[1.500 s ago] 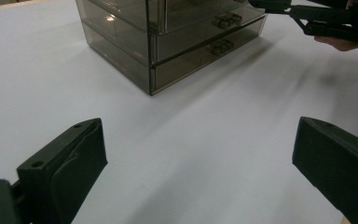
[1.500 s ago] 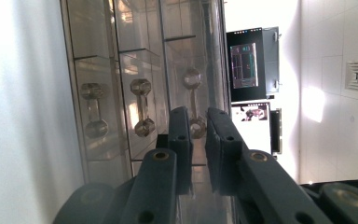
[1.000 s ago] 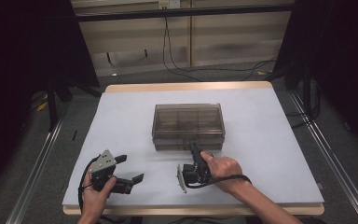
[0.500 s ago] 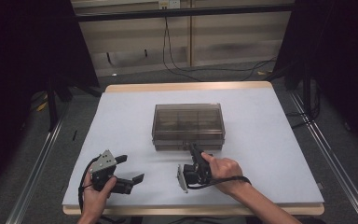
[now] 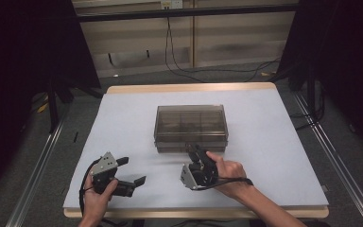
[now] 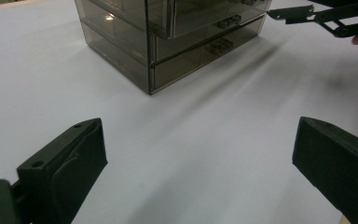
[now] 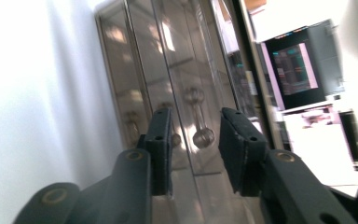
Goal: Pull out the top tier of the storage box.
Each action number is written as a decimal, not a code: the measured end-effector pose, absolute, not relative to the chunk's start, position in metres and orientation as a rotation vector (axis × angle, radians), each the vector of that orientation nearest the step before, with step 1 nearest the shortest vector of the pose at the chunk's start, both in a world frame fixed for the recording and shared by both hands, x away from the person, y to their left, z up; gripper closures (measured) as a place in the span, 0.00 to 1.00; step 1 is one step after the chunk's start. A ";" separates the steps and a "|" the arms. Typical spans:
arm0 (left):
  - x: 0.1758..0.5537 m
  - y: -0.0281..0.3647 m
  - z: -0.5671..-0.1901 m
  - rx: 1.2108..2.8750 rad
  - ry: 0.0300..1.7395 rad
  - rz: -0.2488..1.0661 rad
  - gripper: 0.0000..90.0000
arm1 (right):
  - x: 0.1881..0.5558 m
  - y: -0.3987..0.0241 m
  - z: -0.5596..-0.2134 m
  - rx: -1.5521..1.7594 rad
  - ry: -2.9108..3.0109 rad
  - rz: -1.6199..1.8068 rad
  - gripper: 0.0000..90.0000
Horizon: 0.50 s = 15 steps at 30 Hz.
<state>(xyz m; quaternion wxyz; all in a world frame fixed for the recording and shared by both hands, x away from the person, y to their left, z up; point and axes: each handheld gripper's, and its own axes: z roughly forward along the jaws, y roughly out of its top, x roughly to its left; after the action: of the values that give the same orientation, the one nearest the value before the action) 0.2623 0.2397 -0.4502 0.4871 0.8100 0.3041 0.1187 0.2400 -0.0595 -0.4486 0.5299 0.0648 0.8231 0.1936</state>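
Note:
A smoky see-through drawer box (image 5: 190,126) stands in the middle of the white table (image 5: 274,142). My right gripper (image 5: 192,149) is turned on its side at the box's front face, held by a hand. In the right gripper view its jaws (image 7: 195,140) stand a little apart on either side of a drawer's knob handle (image 7: 203,136), and the pads do not press on it. These jaws have just been opening. My left gripper (image 5: 133,170) rests wide open at the table's front left, with nothing between its jaws (image 6: 198,158). It faces the box's corner (image 6: 150,56).
Bare white tabletop lies between the left gripper and the box. The table's wooden front edge (image 5: 170,213) runs just below both hands. Dark frame rails (image 5: 38,165) flank the table, and cables (image 5: 208,71) lie on the floor behind it.

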 end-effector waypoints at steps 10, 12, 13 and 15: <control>0.262 0.240 -0.450 1.972 0.737 0.291 0.03 | 0.249 -0.081 -0.426 0.257 2.149 0.811 0.72; 0.262 0.240 -0.450 1.970 0.740 0.294 0.03 | 0.251 -0.086 -0.423 0.272 2.180 0.876 0.73; 0.262 0.240 -0.450 1.970 0.741 0.295 0.03 | 0.252 -0.087 -0.422 0.276 2.184 0.892 0.73; 0.262 0.240 -0.450 1.969 0.740 0.290 0.03 | 0.253 -0.089 -0.421 0.296 2.208 0.939 0.73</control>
<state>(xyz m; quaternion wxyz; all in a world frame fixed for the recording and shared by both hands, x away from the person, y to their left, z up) 0.2623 0.2398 -0.4502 0.4873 0.8097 0.3045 0.1194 0.2534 -0.0895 -0.4207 0.3541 0.1146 0.8542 0.3632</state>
